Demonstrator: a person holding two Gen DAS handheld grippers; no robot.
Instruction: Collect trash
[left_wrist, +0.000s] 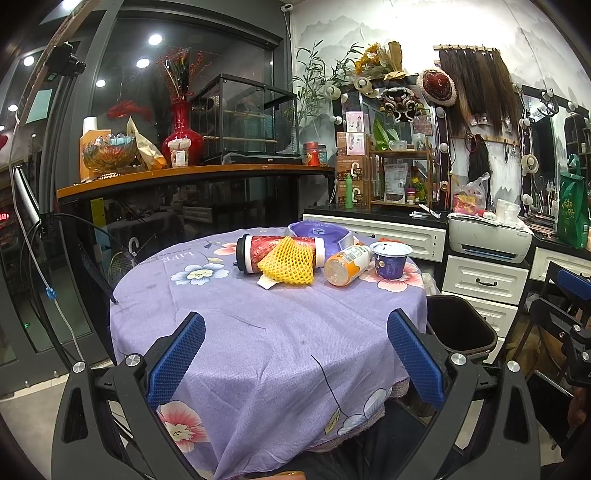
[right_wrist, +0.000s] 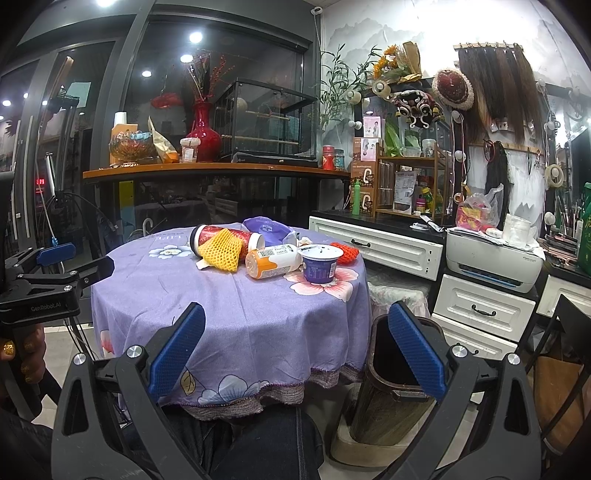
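Nothing collected yet: cup (left_wrist: 390, 259), bottle (left_wrist: 347, 264), net (left_wrist: 288, 261) are lying on bench (left_wrist: 258, 332); bin (right_wrist: 391, 373) looking empty; both tongs (left_wrist: 295, 354) (right_wrist: 295, 350) gaping wide, holding nothing.

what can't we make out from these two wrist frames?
- Bin inside: right view, too dark, and the right gripper finger covers the rim.
- Red net: hidden behind the yogurt cup in the left view.
- Purple bag: both views, mostly behind the red cup and yellow net.
- Bottle label: too small to read.
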